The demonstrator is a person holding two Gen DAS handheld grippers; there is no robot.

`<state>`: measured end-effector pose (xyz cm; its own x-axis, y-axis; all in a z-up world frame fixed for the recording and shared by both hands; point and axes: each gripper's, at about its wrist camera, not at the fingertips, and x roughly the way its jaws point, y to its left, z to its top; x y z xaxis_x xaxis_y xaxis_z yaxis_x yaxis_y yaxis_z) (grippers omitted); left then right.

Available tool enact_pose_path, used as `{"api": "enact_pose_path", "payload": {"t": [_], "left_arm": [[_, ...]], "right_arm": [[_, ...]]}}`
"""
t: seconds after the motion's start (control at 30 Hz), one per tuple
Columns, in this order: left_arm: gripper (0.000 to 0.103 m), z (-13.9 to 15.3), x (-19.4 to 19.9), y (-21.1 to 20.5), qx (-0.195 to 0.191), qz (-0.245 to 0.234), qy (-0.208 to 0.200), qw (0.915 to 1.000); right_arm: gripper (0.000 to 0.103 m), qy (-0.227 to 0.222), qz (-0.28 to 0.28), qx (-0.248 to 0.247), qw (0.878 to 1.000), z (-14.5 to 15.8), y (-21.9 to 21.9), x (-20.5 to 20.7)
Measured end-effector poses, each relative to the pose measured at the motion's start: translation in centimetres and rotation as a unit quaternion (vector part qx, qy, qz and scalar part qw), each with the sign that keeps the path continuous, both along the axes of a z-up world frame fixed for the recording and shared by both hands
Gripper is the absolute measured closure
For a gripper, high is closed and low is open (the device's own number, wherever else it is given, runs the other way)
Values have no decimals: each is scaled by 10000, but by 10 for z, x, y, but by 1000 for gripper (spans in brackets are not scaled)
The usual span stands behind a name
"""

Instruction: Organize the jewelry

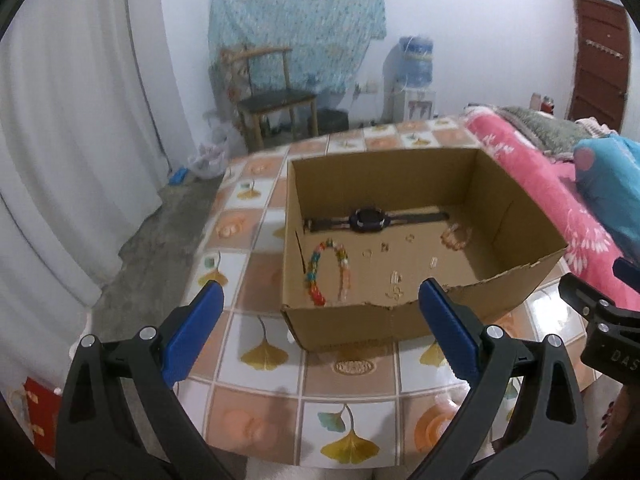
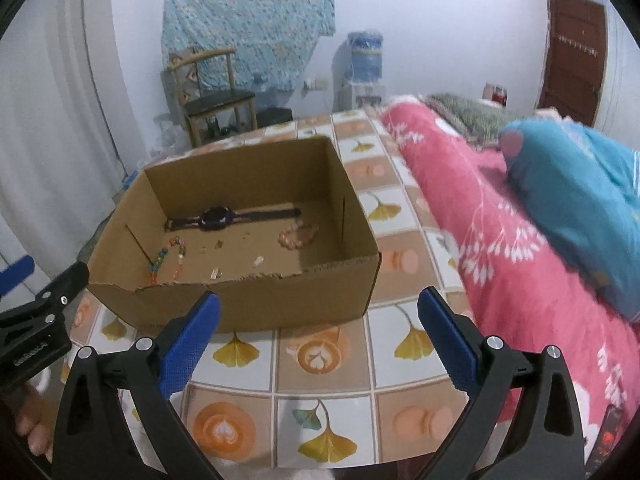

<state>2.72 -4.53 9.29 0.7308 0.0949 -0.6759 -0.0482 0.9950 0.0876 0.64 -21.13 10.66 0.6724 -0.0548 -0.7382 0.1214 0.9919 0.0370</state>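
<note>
An open cardboard box (image 1: 360,322) (image 2: 248,304) stands on the tiled table. Inside lie a black watch (image 1: 368,219) (image 2: 216,217), a colourful bead bracelet (image 1: 320,272) (image 2: 166,258), a pink bead bracelet (image 1: 454,237) (image 2: 298,236) and several small earrings (image 1: 394,284) (image 2: 216,273). My left gripper (image 1: 320,334) is open and empty, just in front of the box's near wall. My right gripper (image 2: 318,336) is open and empty, also before the near wall. Each gripper shows at the edge of the other's view.
The table (image 1: 352,364) (image 2: 320,360) carries a patterned tile cloth. A pink blanket (image 1: 560,200) (image 2: 500,240) and a blue pillow (image 2: 580,200) lie to the right. A chair (image 1: 276,96), a water dispenser (image 1: 416,76) and a door (image 1: 600,60) stand behind.
</note>
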Motion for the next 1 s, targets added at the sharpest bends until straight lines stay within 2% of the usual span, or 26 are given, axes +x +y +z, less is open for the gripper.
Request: {"api": "enact_pose_path", "payload": {"t": [0.5,1.0], "left_arm": [[8,-29,27,-5,-95,496,1020,9935],[8,-36,31,-1,-214,428,1182,9918]], "right_arm": [[7,515,244,7,9984,-27,0,18],[7,702,362,-10,9969,-35,15,25]]}}
